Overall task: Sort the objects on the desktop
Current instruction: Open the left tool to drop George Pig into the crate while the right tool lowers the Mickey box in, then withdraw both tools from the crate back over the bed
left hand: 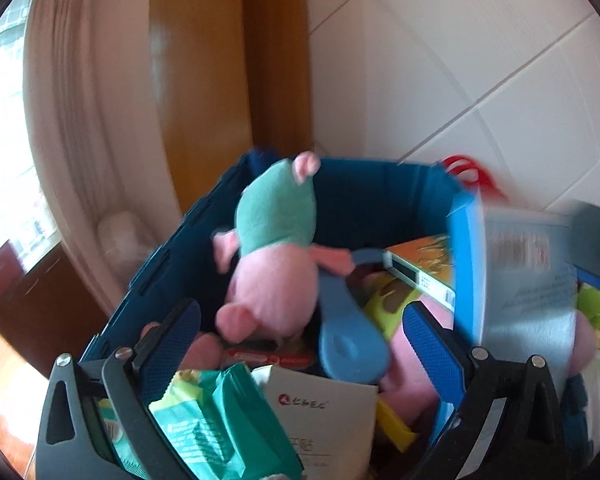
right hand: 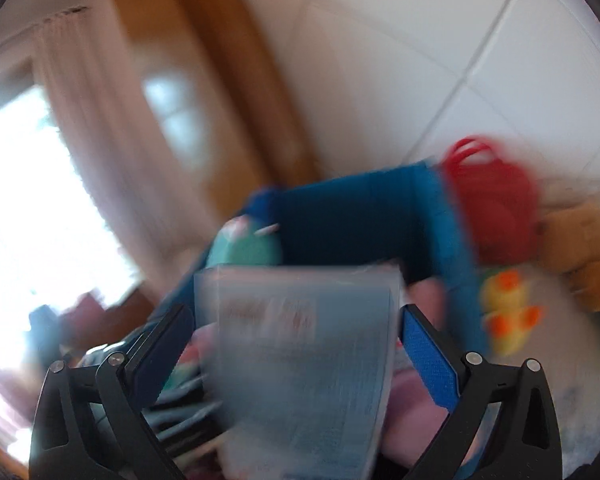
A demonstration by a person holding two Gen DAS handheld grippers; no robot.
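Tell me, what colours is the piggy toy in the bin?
The plush pig is pink with a green top, clearest in the left wrist view.

Right tool (right hand: 296, 332), fingers apart, flanking a blurred pale grey printed packet (right hand: 304, 360) above a dark blue fabric bin (right hand: 364, 216); red mesh bag (right hand: 496, 204) and yellow-orange plush duck (right hand: 508, 312) beside it.

Just ahead of my left gripper, between its fingers, I can read a red round logo with red Chinese characters, seemingly 仁和, on a white booklet (left hand: 324, 420), and fainter grey characters lower down. The barcode on the orange box (left hand: 420, 268) and the print on the blue-grey pack (right hand: 304, 360) are too blurred.
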